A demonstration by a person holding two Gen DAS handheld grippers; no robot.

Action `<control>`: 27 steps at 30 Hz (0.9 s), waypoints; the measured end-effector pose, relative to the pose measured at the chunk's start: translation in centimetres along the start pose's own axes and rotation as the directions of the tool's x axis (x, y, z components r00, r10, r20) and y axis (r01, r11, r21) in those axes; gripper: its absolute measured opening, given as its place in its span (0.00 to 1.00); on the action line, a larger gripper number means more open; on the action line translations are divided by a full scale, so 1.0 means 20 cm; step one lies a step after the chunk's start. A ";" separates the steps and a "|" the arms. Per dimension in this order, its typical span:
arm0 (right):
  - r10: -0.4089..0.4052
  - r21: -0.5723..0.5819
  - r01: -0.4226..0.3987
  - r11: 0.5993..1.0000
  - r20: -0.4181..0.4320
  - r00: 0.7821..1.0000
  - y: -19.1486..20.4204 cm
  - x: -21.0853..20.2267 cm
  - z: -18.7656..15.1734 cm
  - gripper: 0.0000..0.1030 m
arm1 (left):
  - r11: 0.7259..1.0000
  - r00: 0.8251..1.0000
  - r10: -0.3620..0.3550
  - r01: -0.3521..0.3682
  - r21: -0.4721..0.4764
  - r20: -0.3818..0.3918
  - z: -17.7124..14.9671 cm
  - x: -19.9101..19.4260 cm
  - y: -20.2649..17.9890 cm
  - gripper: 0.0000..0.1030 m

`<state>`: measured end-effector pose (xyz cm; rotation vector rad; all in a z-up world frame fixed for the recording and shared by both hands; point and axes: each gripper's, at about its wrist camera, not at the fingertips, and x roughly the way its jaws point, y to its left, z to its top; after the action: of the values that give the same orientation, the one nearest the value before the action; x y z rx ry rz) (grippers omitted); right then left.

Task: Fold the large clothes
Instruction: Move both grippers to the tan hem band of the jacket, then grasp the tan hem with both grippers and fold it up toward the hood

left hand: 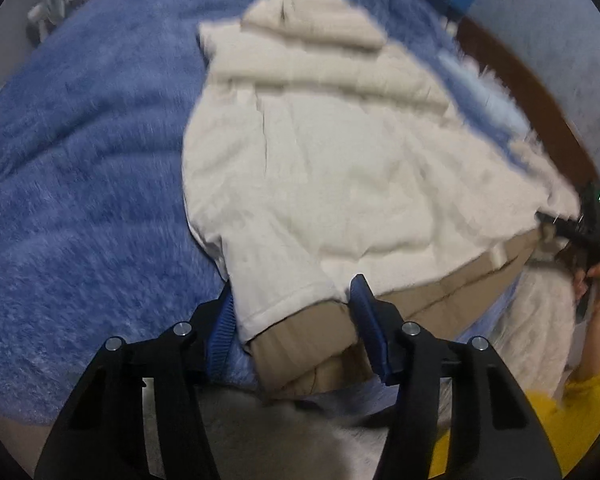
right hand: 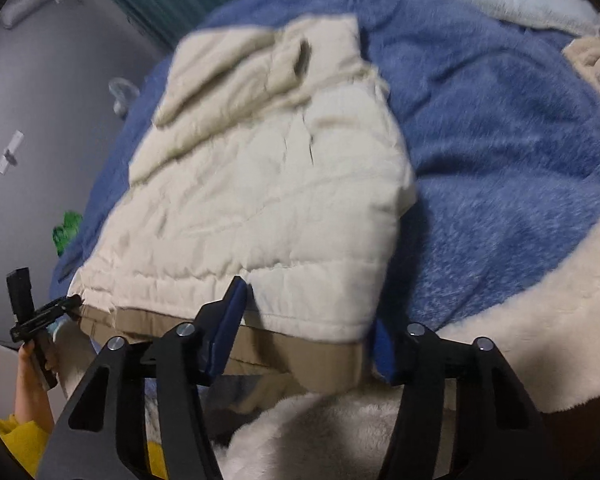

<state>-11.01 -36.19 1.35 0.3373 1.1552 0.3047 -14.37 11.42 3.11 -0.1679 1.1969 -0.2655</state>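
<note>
Cream jacket (left hand: 340,168) on blue blanket (left hand: 80,200); fan (left hand: 46,10) beyond.

Jacket flat on my bed

My left claw (left hand: 296,320) and right claw (right hand: 308,328) straddle the near hem corners of the jacket (left hand: 340,160); the blanket (left hand: 80,160) lies underneath.

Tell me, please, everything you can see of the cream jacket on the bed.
The cream jacket is quilted and puffy, with a tan layer showing along its near hem. It lies flat, partly folded, on the fluffy blue blanket. The left tongs and right tongs each straddle a near hem corner; whether their pads press it is unclear.
</note>
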 end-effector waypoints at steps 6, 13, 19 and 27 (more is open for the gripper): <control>0.004 -0.056 -0.001 0.998 0.051 0.999 0.04 -0.03 -0.01 0.27 | 0.997 0.998 -0.059 0.059 -0.041 0.014 0.01 0.00 0.06 0.37; 0.014 -0.144 0.026 0.989 0.266 0.964 0.24 -0.17 0.09 0.13 | 0.996 0.984 -0.090 0.089 0.013 0.153 0.19 -0.18 0.03 0.14; 0.003 -0.113 0.055 0.992 0.459 0.888 0.39 -0.22 0.44 0.10 | 0.998 0.931 -0.062 0.052 0.036 0.361 0.55 -0.32 0.02 0.11; -0.066 0.013 0.072 0.997 0.568 0.820 0.41 -0.10 0.92 0.10 | 0.999 0.853 0.000 0.026 -0.043 0.522 1.01 -0.31 0.10 0.11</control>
<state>4.78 -31.42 13.01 0.3462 0.5698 0.1268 2.62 14.86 15.26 -0.2720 0.6573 -0.1845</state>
